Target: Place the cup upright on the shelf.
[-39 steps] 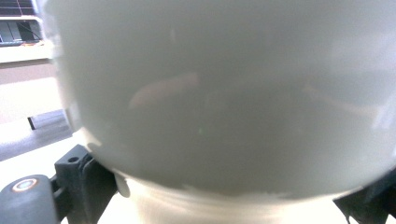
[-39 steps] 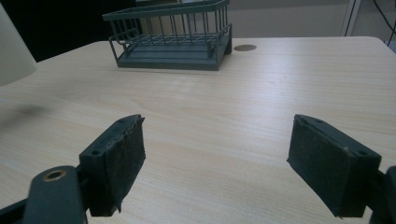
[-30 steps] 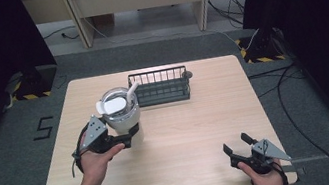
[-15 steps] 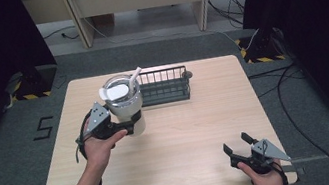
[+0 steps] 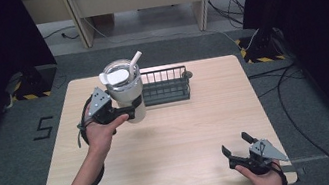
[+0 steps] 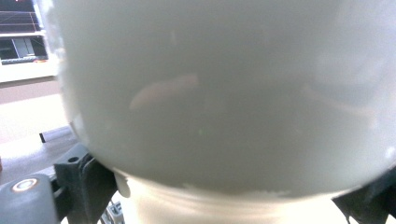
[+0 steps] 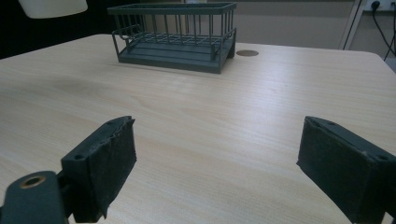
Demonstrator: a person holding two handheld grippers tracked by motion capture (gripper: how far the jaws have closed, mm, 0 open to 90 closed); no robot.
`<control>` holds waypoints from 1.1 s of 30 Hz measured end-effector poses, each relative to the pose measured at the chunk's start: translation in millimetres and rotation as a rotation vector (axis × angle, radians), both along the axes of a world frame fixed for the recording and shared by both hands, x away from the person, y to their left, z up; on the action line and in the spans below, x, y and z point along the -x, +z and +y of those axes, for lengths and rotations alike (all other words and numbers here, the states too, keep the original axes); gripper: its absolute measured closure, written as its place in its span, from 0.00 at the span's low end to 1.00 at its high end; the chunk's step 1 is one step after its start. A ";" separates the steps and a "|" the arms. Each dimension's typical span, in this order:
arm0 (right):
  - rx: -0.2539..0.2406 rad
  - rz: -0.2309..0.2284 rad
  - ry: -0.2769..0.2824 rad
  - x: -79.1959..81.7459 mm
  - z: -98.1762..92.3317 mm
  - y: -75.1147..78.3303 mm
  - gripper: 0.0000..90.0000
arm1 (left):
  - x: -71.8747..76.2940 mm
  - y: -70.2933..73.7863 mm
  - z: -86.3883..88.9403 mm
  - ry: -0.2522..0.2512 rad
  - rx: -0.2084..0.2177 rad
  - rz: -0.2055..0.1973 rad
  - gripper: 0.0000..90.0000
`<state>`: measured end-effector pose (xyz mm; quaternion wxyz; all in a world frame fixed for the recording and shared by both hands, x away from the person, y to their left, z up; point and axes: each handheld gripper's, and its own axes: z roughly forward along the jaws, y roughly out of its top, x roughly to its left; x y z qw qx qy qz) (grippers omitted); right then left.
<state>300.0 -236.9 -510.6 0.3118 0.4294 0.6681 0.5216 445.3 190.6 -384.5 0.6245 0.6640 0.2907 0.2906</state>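
A: Nearest first — what is the right gripper (image 5: 241,153) doing?

B: It sits low at about five o'clock on the tabletop (image 5: 185,134), fingers (image 7: 105,163) spread wide with nothing between them. It looks parked, I would judge, and is best left there unless a second hold is wanted.

A: And the left gripper (image 5: 123,113)?

B: Farther up, near ten o'clock. Its fingers are pinching the tumbler (image 5: 126,96) low on its body, and the tumbler hangs clear of the wood — a shadow lies under it. In the left gripper view its pale wall (image 6: 224,93) is pressed close to the camera, with black fingers at both lower corners.

A: So how should the carry go?

B: Keep it upright. The straw (image 5: 133,62) leans toward one o'clock and the lid makes it top-heavy above a low grip, so any swing could tip it. Whether it holds liquid I cannot tell.

A: Where to?

B: Possibly the wire basket (image 5: 165,84) just beyond, at twelve o'clock. Lift above its rim, then lower straight down.
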 end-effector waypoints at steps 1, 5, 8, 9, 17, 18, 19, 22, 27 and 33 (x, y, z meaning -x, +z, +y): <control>0.000 0.000 0.000 0.0 0.0 0.0 0.13 | 0.0 0.0 0.0 0.000 0.000 0.000 0.10; 0.047 -0.033 -0.009 0.9 2.3 0.5 0.18 | -5.5 3.5 -3.0 0.002 -0.005 -0.003 0.10; 0.076 -0.045 -0.036 2.7 2.7 3.3 0.25 | -8.5 6.2 -5.3 0.001 -0.004 -0.003 0.10; 0.076 -0.045 -0.036 2.7 2.7 3.3 0.25 | -9.8 7.2 -6.1 0.001 -0.003 -0.004 0.10; 0.066 -0.017 -0.063 3.1 -0.3 4.2 0.29 | -20.9 16.1 -12.0 0.005 -0.001 -0.008 0.10; 0.062 -0.013 -0.069 3.4 -0.5 4.4 0.29 | -22.4 17.0 -12.8 0.006 -0.001 -0.009 0.10; 0.062 -0.014 -0.070 3.3 -1.5 4.2 0.29 | -24.0 18.0 -13.7 0.007 0.000 -0.009 0.10; 0.057 -0.009 -0.072 3.4 -1.4 3.5 0.29 | -28.6 21.0 -15.9 0.010 0.000 -0.014 0.10; 0.052 -0.011 -0.069 3.1 -0.6 2.9 0.28 | -38.0 26.4 -21.6 0.012 -0.005 -0.018 0.10; 0.049 -0.003 -0.072 3.2 -1.3 2.1 0.28 | -47.9 29.4 -28.0 0.013 0.002 -0.014 0.10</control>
